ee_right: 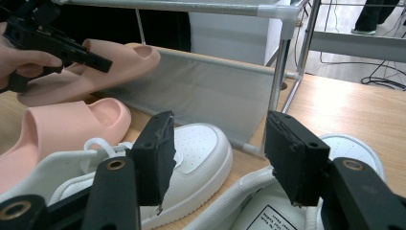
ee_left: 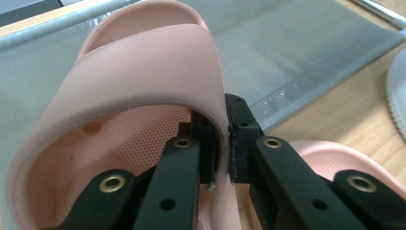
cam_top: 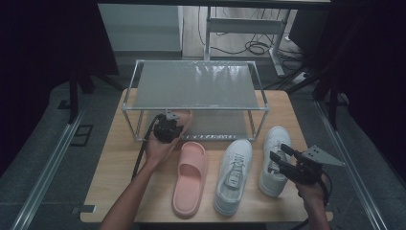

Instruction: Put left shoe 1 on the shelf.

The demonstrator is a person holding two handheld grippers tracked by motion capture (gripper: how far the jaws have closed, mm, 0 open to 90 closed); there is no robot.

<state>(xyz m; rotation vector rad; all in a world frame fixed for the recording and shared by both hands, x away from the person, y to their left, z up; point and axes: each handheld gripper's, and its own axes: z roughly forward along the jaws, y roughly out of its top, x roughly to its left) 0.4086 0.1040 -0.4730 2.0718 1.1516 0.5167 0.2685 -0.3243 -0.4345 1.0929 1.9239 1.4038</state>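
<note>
Here two pink slippers (cam_top: 190,178), two white sneakers (cam_top: 233,176); left jaws pinch one slipper, right jaws spread.

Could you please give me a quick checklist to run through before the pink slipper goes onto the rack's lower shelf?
1. Left gripper clamped on held pink slipper strap edge: ok.
2. Slipper toe past the rack's front bar: cannot tell.
3. Lower shelf bare ahead: ok.
4. Right gripper open, clear of the rack: ok.
5. Second pink slipper and white sneakers out of the path: ok.
</note>
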